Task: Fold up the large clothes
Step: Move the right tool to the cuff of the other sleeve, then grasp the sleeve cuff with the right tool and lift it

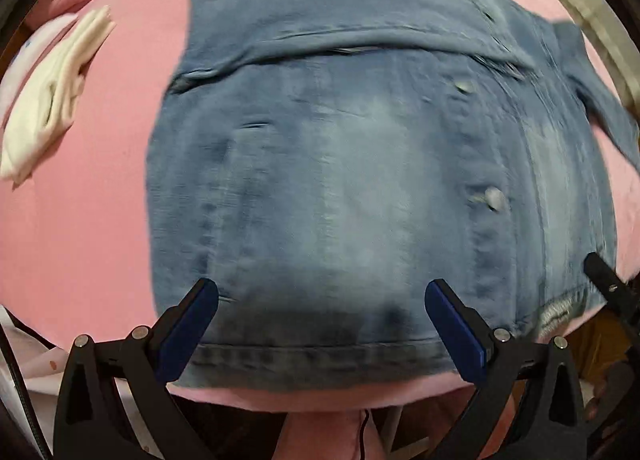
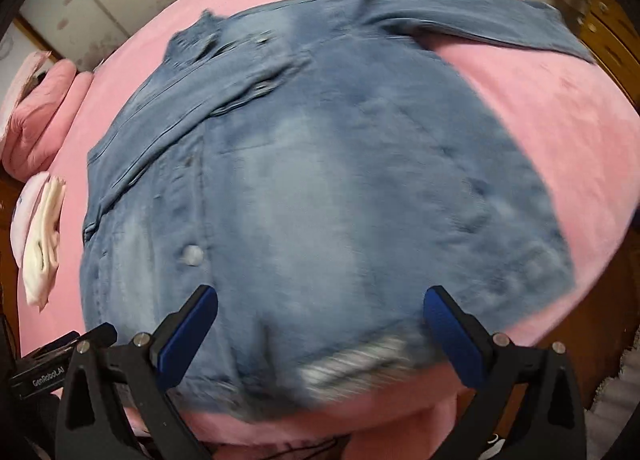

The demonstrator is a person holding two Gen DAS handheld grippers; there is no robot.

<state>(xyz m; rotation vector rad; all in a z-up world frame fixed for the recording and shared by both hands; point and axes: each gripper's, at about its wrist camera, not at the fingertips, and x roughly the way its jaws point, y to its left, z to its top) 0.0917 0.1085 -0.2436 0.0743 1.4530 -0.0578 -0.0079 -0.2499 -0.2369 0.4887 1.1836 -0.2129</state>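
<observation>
- Below us, a pink bed point(image 1: 88, 220) is filling both views, a folded white garment point(image 1: 52, 100) lying near its edge.
- We are holding the left gripper point(image 1: 322, 324) and right gripper point(image 2: 322, 324) wide, gripping nothing.
- The denim jacket point(image 2: 320, 180) is lying spread across the bed.

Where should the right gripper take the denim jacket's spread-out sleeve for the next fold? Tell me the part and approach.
Probably the cuff end of the sleeve, from above: it lies flat and alone on the pink bedcover, clear of the denim jacket body. The right gripper is open and empty.
</observation>
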